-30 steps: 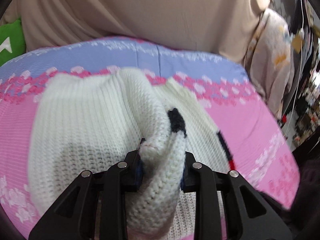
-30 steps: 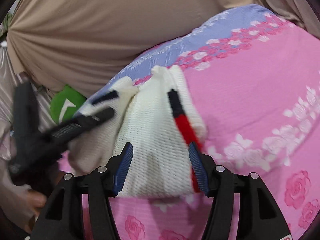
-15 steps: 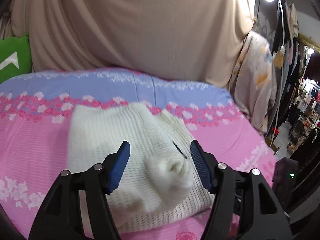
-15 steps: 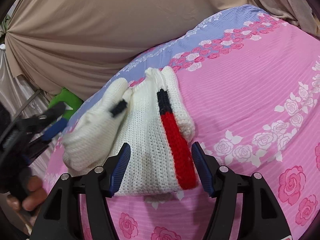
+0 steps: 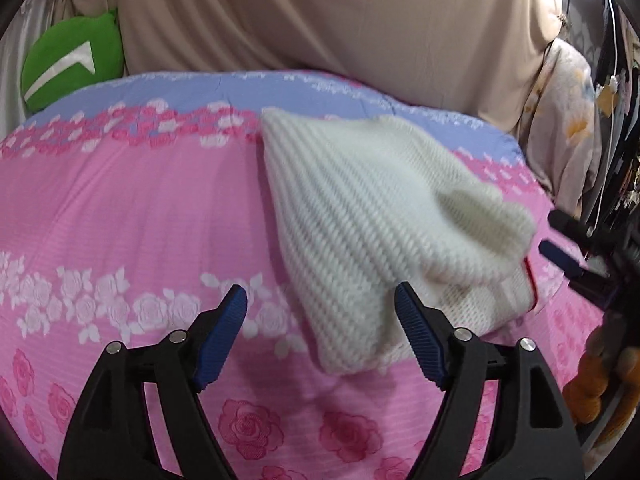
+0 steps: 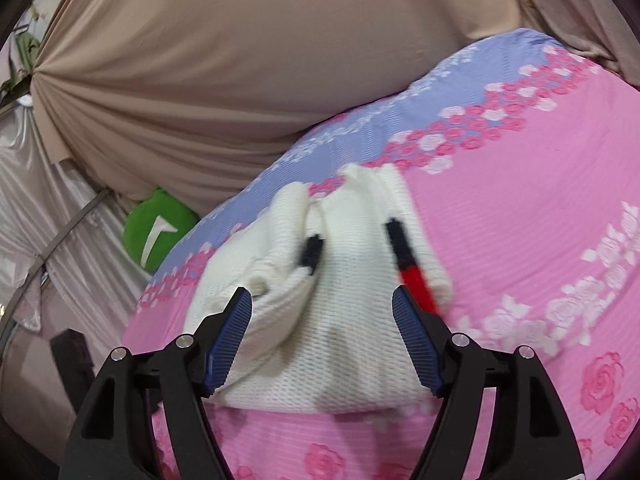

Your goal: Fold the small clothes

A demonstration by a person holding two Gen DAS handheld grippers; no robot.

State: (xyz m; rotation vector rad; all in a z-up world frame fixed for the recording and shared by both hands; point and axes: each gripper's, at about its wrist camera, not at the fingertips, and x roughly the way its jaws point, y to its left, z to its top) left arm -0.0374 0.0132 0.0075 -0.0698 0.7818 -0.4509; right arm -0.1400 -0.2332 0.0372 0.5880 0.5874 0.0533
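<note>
Left wrist view: the cream knitted sweater (image 5: 372, 236) is lying folded near the pink rose-patterned bedspread's (image 5: 120, 216) lilac far edge; both the left gripper (image 5: 320, 328) and right gripper (image 6: 322, 330) are being opened, nothing clamped.

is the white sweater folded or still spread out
Folded: the white knit sweater lies as a compact bundle on the pink bedspread, sleeves tucked in over its body.
</note>
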